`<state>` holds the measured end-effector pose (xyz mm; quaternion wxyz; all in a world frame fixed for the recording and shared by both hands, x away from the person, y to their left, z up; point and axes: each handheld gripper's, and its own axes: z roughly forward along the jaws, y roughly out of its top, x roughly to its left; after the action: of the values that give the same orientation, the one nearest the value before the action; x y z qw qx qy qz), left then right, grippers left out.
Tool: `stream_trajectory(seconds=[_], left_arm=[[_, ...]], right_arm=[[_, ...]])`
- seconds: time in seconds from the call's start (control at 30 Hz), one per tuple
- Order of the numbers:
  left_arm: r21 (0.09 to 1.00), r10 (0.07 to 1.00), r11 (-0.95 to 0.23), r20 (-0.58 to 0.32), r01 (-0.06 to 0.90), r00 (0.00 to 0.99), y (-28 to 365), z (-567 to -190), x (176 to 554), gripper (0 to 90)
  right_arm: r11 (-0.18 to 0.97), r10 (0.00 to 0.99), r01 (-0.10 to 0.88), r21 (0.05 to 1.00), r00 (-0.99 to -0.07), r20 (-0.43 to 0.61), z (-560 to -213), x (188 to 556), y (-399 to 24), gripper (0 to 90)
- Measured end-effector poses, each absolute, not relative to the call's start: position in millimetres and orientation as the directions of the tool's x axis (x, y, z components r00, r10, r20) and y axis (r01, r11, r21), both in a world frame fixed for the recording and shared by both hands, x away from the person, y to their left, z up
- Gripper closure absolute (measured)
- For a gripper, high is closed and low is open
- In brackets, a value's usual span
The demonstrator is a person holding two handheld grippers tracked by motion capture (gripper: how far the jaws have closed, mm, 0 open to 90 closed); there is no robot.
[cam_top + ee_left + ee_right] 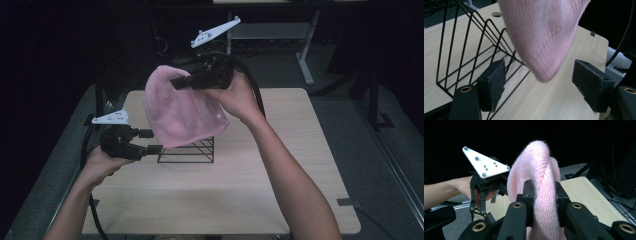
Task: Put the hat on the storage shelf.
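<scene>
High view: right claw (pixel 176 83) pinches hat (pixel 180 112) (rack (pixel 192 150) probably clear).

I'm working in what looks like a lab or test room: a bare pale wooden table (pixel 300 165), grey carpet (pixel 380 170), dark surroundings, another desk frame (pixel 305 50) at the far right.

The right gripper (pixel 544 202) pinches a pink knit hat (pixel 539 170) at six o'clock; the left gripper (pixel 486 182) sits at nine o'clock; table (pixel 584 195) at four.

A plain pink knitted hat (pixel 182 112), a black wire rack (pixel 192 151), a pale wood-grain table (pixel 300 165).
</scene>
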<state>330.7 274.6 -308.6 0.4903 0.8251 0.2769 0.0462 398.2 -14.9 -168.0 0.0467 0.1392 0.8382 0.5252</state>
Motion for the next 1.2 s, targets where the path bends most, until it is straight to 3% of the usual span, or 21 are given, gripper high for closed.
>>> stream_trajectory(seconds=[0.17,0.3,0.33,0.37,0.57,1.2], left_arm=[[0.832,0.483,-0.348,-0.237,0.433,0.843,279,-304,340,37.8],[0.838,0.466,-0.348,-0.235,0.421,0.853,281,-300,346,54.0],[0.839,0.467,-0.342,-0.240,0.424,0.851,282,-299,348,54.0],[0.839,0.471,-0.340,-0.240,0.426,0.849,282,-298,349,63.1],[0.840,0.491,-0.339,-0.227,0.424,0.841,285,-299,356,80.2],[0.827,0.579,-0.351,-0.177,0.439,0.796,288,-298,383,81.7]], right_arm=[[0.408,0.279,0.181,0.895,-0.958,0.067,-167,399,-7,77.0],[0.395,0.278,0.180,0.901,-0.958,0.069,-165,400,-3,77.0],[0.393,0.278,0.180,0.902,-0.958,0.070,-165,400,-2,77.0],[0.392,0.281,0.179,0.902,-0.957,0.067,-164,401,-1,77.0],[0.381,0.295,0.183,0.906,-0.953,0.068,-165,405,-3,76.8],[0.361,0.349,0.217,0.907,-0.933,0.084,-181,435,-14,76.0]])
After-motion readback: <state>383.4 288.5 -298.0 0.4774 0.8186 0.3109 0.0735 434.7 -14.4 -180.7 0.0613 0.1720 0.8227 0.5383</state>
